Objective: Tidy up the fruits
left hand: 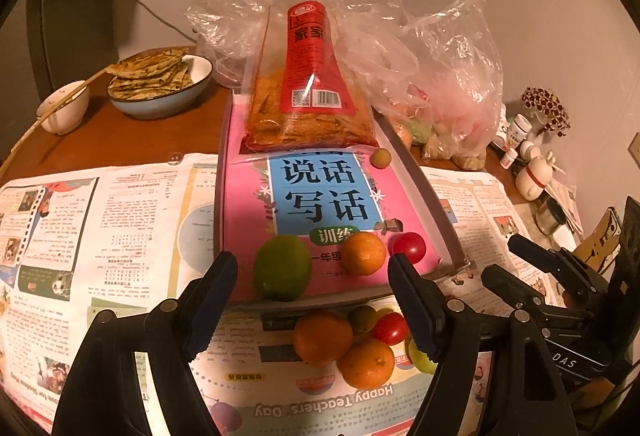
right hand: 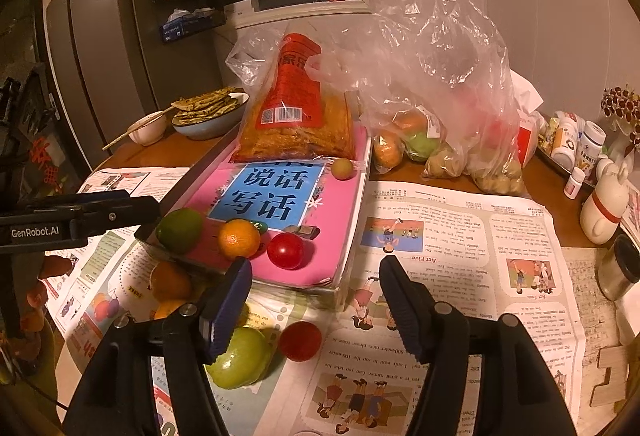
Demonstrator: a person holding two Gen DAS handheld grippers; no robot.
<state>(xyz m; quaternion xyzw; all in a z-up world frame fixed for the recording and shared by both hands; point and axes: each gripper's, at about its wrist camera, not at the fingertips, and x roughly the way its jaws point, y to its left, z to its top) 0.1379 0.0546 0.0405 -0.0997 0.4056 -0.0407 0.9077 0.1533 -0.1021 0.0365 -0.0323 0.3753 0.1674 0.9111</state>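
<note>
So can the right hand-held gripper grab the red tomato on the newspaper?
Probably yes: the tomato lies bare on the newspaper, just ahead of the open right hand-held gripper, with nothing between them.

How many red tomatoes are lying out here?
2: one tomato on the pink book beside an orange, another tomato on the newspaper below. The plastic bag may hide more.

Warm, dim light fell on a brown wooden table (left hand: 132,140) against a pale wall (right hand: 560,16); a grey refrigerator (right hand: 104,76) stood behind.
</note>
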